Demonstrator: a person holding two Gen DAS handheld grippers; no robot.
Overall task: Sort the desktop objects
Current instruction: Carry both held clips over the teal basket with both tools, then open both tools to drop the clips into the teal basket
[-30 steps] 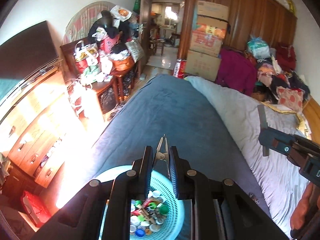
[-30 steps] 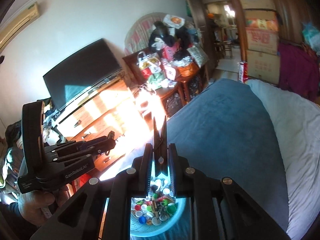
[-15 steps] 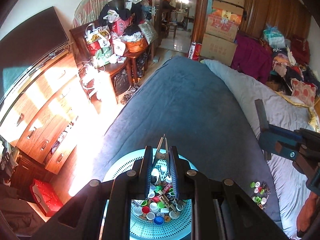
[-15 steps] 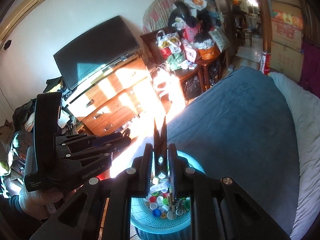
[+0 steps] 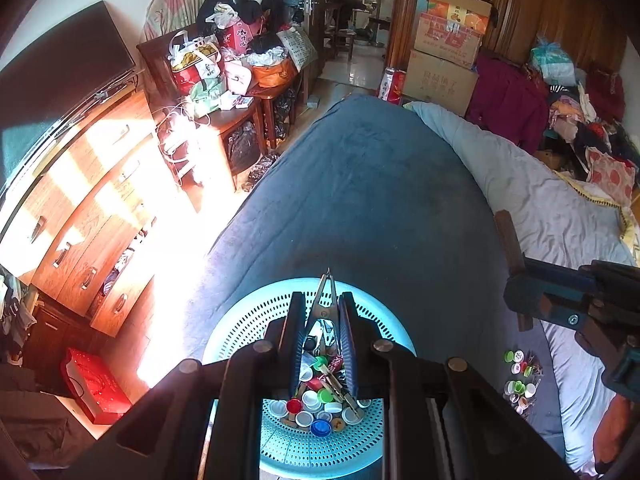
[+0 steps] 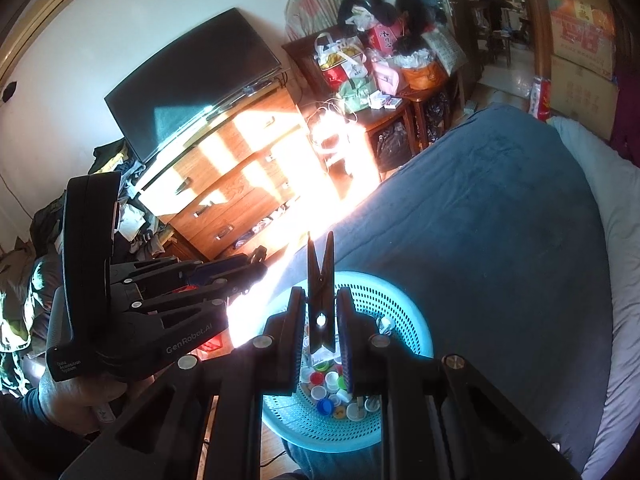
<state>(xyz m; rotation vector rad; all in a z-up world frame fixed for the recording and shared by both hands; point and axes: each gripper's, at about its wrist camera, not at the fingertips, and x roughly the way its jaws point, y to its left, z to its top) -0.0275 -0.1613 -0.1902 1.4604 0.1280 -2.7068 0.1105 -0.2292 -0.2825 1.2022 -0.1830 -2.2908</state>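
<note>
Since the earlier frames both grippers have come down toward the basket, so that the basket, then only at the bottom edge, now fills the lower middle of each view.

In the left wrist view the turquoise perforated basket point(image 5: 256, 320) stands directly under the fingers, at the near end of the bed. In its bottom lies a heap of bottle caps point(image 5: 316, 404) in white, red, green and blue, mixed with some clips. The left gripper point(image 5: 322, 332) is nearly closed and pinches a metal clip point(image 5: 326, 300), which points forward over the far rim of the basket. To the right, a second small pile of caps point(image 5: 520, 380) lies on the dark blue blanket point(image 5: 380, 200), apart from the basket.

In the right wrist view the right gripper point(image 6: 320, 328) is also nearly closed, on a dark wooden clothespin point(image 6: 320, 280) that stands upright above the basket point(image 6: 400, 304).

Beyond the basket the blanket is wide and free up to the far end of the bed. Left of the bed is a narrow sunlit floor strip, then a wooden dresser point(image 5: 80, 220) with a television point(image 6: 192, 80) on it.
</note>
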